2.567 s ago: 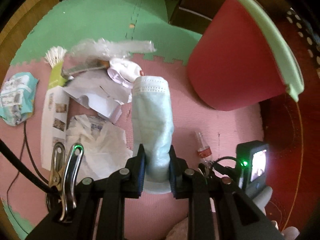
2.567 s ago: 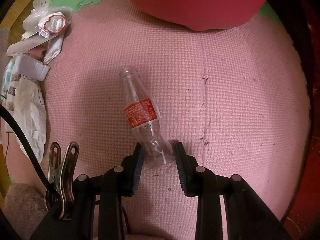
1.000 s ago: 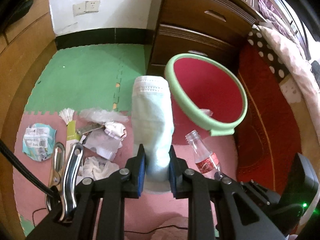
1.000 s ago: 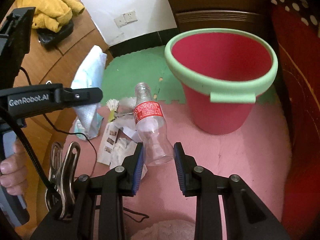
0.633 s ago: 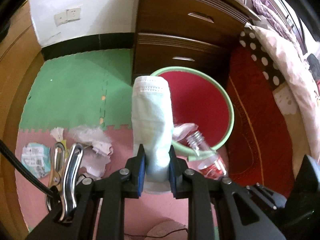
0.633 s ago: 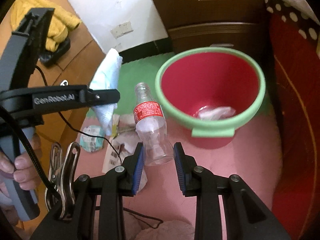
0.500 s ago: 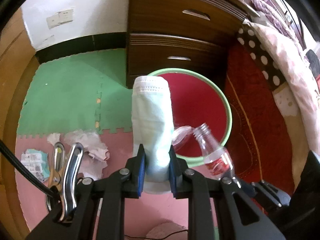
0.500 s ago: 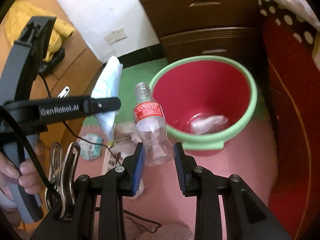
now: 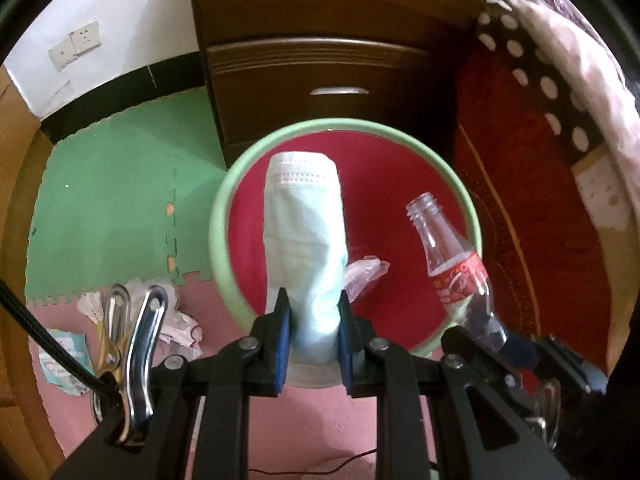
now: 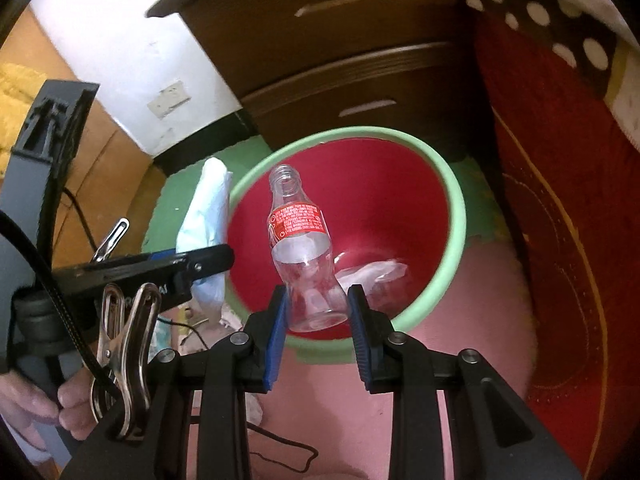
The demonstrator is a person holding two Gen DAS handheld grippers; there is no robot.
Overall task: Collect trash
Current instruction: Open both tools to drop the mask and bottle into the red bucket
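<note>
Now we note the left claw (image 9: 312, 330) pinched tight on a pale blue face mask (image 9: 306, 236), upright over the bucket (image 9: 218, 220). Our right claw (image 10: 316, 330) grips a clear plastic bottle (image 10: 302, 248), red label, neck forward, no cap, above the rim. Bucket: red inside, green rim, crumpled clear plastic wrap (image 10: 374, 272) at bottom.

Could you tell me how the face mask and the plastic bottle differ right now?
The face mask is soft, opaque pale blue cloth; the plastic bottle is rigid, clear, with a red label. The mask is clamped in the left tool, the bottle in the right tool. The bottle is uncapped and looks empty; the mask is folded into a roll. Both are held over the red bucket.
</note>
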